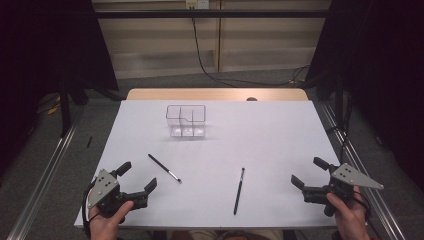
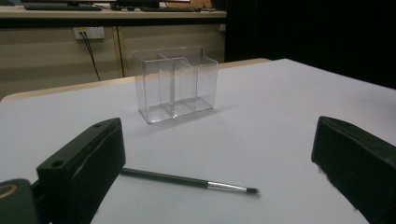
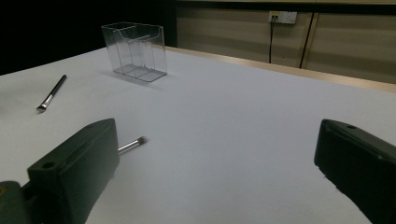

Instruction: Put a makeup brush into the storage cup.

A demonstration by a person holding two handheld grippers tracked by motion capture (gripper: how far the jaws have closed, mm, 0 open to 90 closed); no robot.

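A clear plastic organizer (image 1: 186, 121) with several compartments stands empty at the back middle of the white table (image 1: 280, 130); it also appears as the organizer (image 2: 176, 83) and the organizer (image 3: 135, 50). Two thin black makeup brushes lie flat: one brush (image 1: 164, 167) left of centre, also the brush (image 2: 189, 180) and the brush (image 3: 52, 92), and another brush (image 1: 239, 190) right of centre, whose tip (image 3: 132, 144) peeks past a jaw. My left gripper (image 1: 137, 177) is open at the front left. My right gripper (image 1: 309, 172) is open at the front right. Both hold nothing.
The table's wooden far edge (image 1: 215, 94) meets a beige wall with a dangling black cable (image 1: 200, 50). Metal rails (image 1: 45, 175) run along both sides on the grey floor. Dark curtains flank the scene.
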